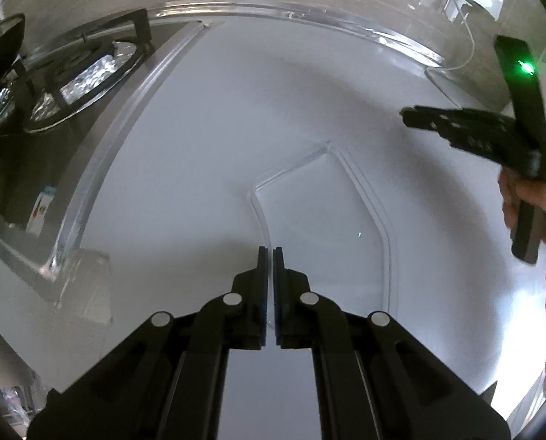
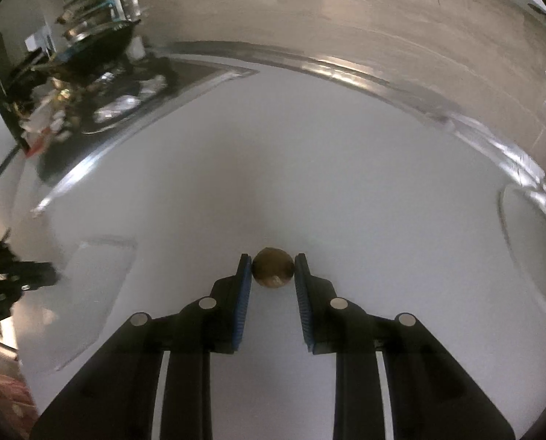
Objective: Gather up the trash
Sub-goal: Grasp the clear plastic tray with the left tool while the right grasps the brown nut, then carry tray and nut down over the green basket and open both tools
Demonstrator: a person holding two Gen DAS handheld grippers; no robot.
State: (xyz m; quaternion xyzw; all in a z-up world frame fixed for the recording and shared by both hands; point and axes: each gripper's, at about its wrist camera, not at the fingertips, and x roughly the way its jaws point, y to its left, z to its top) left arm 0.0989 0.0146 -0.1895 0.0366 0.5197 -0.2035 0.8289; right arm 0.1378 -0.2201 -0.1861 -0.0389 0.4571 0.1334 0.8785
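Surface: a white countertop fills both views, smooth and glossy, with a bright glare patch at four o'clock in the left wrist view.
Edge trim: a clear, shiny strip curves along the far side of the white top and bends down the left side.
Clear sheet: a transparent plastic piece lies flat on the white top, just ahead of the left gripper's tips; its outline shows only as faint ridges.
Room, ten o'clock: a stove with foil-lined burners sits beyond the trim; in the right wrist view a dark pan and stacked kitchenware crowd that same corner, blurred.
Room, twelve o'clock: a pale beige wall.
Left gripper: fingers pressed together, nothing visible between the tips.
Right gripper: pads pinching a small brown round piece of trash, right at the fingertips, above the white top.
Right hand: seen at three o'clock from the left wrist, wrapped around its gripper's handle.
Green light: glowing on that gripper's body at two o'clock.
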